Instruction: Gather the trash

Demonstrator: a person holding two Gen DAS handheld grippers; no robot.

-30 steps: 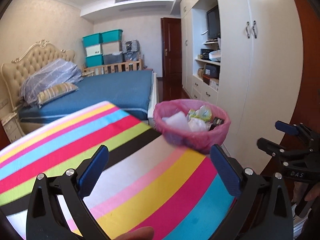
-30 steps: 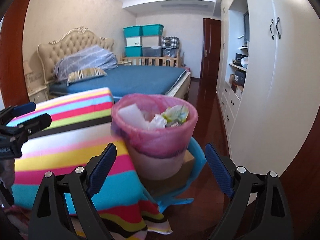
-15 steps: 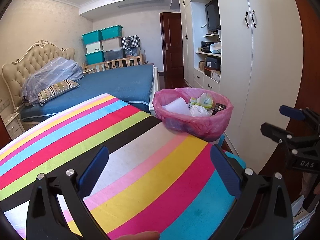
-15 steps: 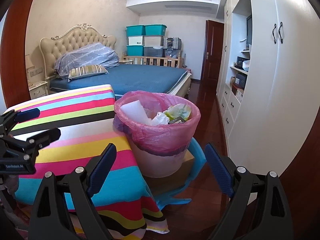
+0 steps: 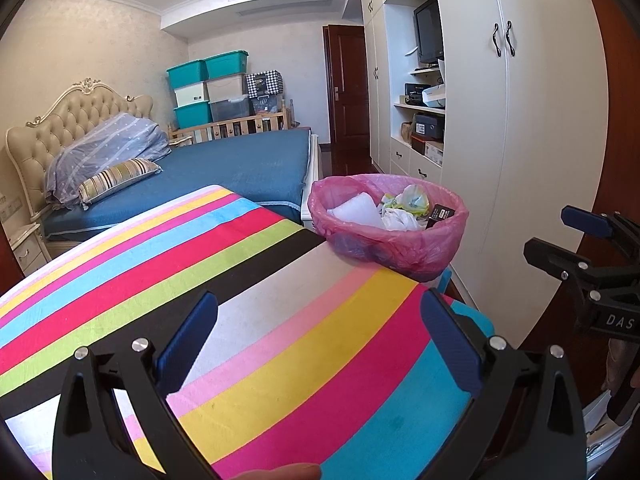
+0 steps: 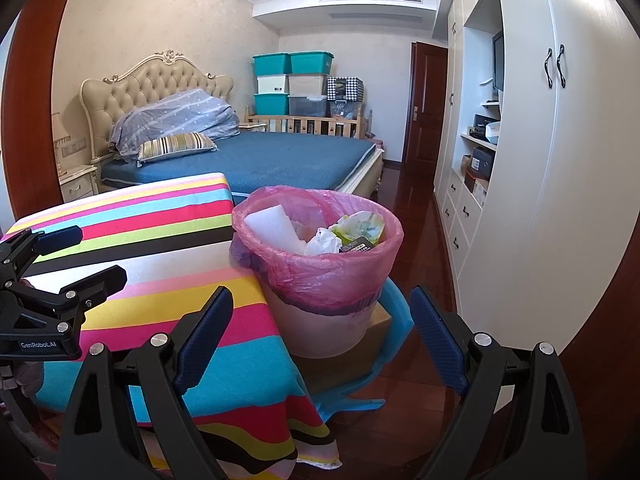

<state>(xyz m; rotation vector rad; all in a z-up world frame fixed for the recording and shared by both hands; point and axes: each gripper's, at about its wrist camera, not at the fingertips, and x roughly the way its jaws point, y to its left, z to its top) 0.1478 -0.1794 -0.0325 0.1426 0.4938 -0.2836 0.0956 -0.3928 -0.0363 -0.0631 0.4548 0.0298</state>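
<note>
Trash (image 6: 320,236) — a white foam block, crumpled paper, a black packet — is seen heaped in a pale bin (image 6: 320,328) lined with pink plastic, centre frame, just beside the striped surface (image 6: 168,280). Both the left tool (image 5: 318,332) and right tool (image 6: 320,332) are spread wide — nothing is held.

A table draped in a striped cloth (image 5: 256,320) stood near the foot of a bed (image 6: 280,160) with a blue cover. A striped pillow (image 6: 176,146) and a folded quilt (image 6: 180,116) lay on the bed. Beside the table, a bin (image 6: 320,328) sat on a cardboard box (image 6: 344,364) on the wooden floor (image 6: 420,240).
</note>
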